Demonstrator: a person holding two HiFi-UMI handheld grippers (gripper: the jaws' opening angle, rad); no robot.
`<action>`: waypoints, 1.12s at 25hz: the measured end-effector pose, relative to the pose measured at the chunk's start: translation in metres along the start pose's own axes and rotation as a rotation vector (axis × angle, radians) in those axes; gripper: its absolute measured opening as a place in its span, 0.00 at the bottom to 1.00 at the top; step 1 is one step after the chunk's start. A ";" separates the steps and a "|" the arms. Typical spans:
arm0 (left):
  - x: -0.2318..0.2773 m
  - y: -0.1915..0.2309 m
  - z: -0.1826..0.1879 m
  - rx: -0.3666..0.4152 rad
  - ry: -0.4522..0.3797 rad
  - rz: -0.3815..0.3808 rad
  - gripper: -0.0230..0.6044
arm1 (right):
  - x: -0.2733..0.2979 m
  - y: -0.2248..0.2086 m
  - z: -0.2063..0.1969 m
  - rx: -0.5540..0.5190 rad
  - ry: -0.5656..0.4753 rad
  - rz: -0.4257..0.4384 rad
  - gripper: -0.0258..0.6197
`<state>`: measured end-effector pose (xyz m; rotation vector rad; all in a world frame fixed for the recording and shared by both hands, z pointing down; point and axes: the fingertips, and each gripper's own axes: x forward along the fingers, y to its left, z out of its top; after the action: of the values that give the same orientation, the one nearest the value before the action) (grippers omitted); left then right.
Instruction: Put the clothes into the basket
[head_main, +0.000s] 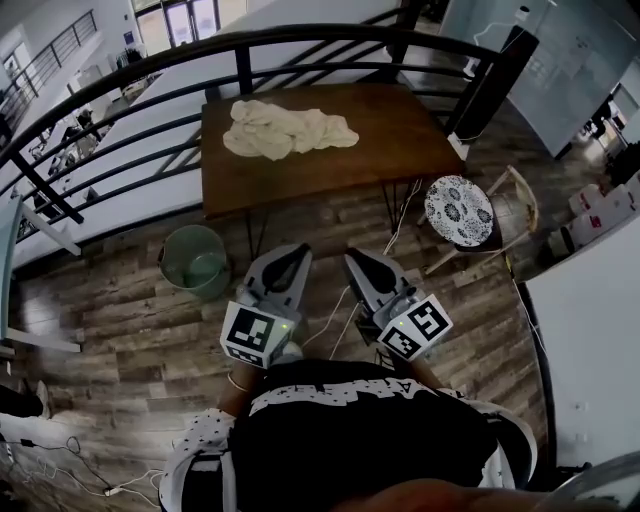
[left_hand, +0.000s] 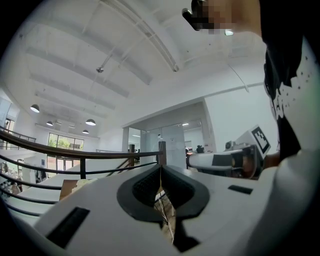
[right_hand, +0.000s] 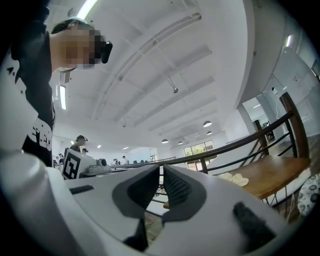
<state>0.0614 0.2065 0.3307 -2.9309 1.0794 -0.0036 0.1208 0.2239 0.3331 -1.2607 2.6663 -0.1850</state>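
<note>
clothes (head_main: 285, 130): cream heap, crumpled, lying on the wooden counter (head_main: 400, 140), on its far left part
basket (head_main: 195, 262): pale green, round, upright on the plank floor (head_main: 120, 340) just beside the counter's near left leg; well apart from the clothes
left gripper (head_main: 292, 255): jaws together, nothing between them; held roughly level in front of the person, short of the counter's near edge, tip toward the counter
right gripper (head_main: 356, 260): jaws together, nothing between them; close beside the left gripper, not touching it, tip toward the counter
chair (head_main: 458, 210): round patterned seat, wooden frame, right of the counter
railing (head_main: 240, 45): dark metal, curving round behind the counter
</note>
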 end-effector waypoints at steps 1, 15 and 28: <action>0.001 0.001 0.000 0.007 0.003 -0.002 0.06 | 0.003 -0.002 0.002 -0.001 -0.001 0.000 0.09; 0.030 0.044 0.003 0.027 0.025 -0.035 0.06 | 0.051 -0.023 0.007 -0.002 0.005 -0.001 0.09; 0.035 0.088 -0.003 0.017 0.014 -0.029 0.06 | 0.088 -0.030 -0.004 0.004 0.014 -0.010 0.09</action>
<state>0.0312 0.1170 0.3324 -2.9359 1.0336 -0.0340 0.0877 0.1371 0.3322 -1.2760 2.6704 -0.2009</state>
